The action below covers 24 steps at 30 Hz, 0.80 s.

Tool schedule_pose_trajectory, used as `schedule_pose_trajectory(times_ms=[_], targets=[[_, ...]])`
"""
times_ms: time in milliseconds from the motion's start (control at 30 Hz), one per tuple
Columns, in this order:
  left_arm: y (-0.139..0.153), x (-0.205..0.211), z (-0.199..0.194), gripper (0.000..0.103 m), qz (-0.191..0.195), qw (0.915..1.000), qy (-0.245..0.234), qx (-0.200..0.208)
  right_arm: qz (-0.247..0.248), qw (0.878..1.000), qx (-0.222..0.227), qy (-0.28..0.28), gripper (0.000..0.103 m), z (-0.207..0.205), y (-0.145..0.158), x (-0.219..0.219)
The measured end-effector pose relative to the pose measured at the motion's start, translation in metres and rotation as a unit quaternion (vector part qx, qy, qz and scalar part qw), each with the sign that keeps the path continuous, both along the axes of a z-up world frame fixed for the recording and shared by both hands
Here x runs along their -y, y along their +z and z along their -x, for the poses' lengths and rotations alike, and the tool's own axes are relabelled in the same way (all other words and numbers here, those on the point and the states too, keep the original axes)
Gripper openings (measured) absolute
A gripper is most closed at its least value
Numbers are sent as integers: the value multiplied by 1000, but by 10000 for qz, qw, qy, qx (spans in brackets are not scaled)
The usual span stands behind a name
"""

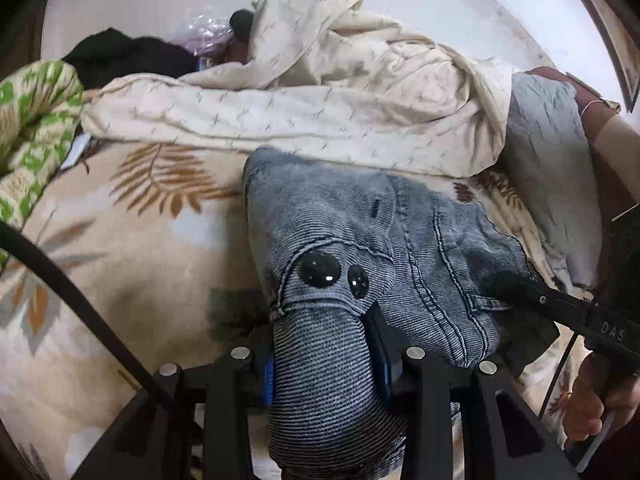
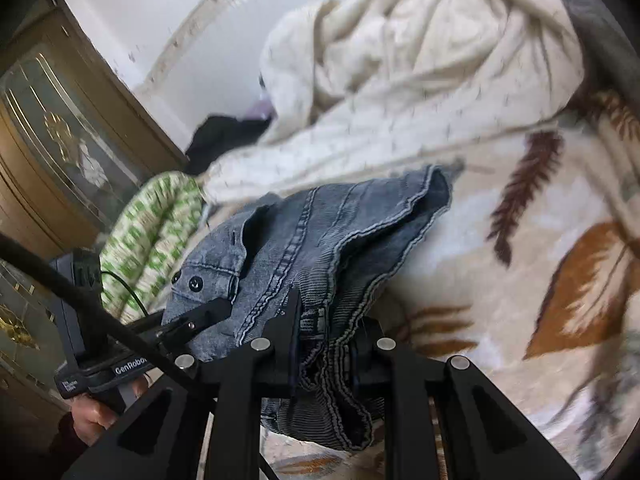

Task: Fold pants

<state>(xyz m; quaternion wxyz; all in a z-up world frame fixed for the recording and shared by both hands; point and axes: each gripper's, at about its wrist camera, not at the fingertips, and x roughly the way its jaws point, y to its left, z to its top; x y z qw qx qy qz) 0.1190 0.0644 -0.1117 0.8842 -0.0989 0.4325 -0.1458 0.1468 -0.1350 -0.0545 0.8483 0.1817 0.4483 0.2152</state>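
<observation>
Denim pants (image 1: pixel 360 248) hanging bunched between my two grippers above the leaf-print blanket (image 1: pixel 120 264). Left gripper (image 1: pixel 328 364) is clamping the buttoned waistband. Right gripper (image 2: pixel 324 352) is pinching a seamed fold, jaws narrow. Cream quilt (image 1: pixel 320 92) at twelve o'clock, probably heaped; right view blurred.

This is a bedroom in a home. A bed (image 1: pixel 132 264) carries a cream leaf-print blanket. Behind it against the white wall lies a rumpled cream quilt (image 1: pixel 320 92), with a green patterned cover (image 1: pixel 36 120) at its left. A gilt wooden cabinet (image 2: pixel 52 148) stands beside the bed.
</observation>
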Motion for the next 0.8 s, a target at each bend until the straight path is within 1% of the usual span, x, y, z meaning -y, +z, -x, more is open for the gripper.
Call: schedule_pose_trajectory(times_ms=[133, 333, 433, 567, 600, 667, 733, 767, 800], targets=[[-4, 3, 3, 39, -148, 9998, -99, 101, 132, 9999, -54, 45, 19, 2, -9, -7], [-7, 7, 0, 42, -201, 9997, -135, 65, 112, 9993, -362, -71, 19, 0, -23, 1], [-10, 6, -2, 44, -193, 9997, -142, 35, 103, 9990, -416, -83, 19, 1, -27, 4], [-16, 2, -5, 54, -88, 9999, -67, -92, 167, 9984, -533, -124, 20, 1, -34, 4], [-18, 2, -5, 58, -107, 9999, -46, -103, 201, 9980, -579, -137, 21, 1, -36, 4], [-19, 3, -5, 61, -155, 9998, 6, -112, 341, 9970, -680, -150, 24, 1, -43, 3], [-19, 3, -5, 69, -213, 9997, 74, -125, 410, 9964, -725, -149, 26, 1, -48, 2], [-20, 1, -6, 76, -269, 9994, 150, -144, 431, 9963, -724, -148, 28, 1, -49, 3], [-20, 0, -6, 77, -276, 9994, 171, -153, 434, 9963, -732, -149, 30, 1, -50, 3]])
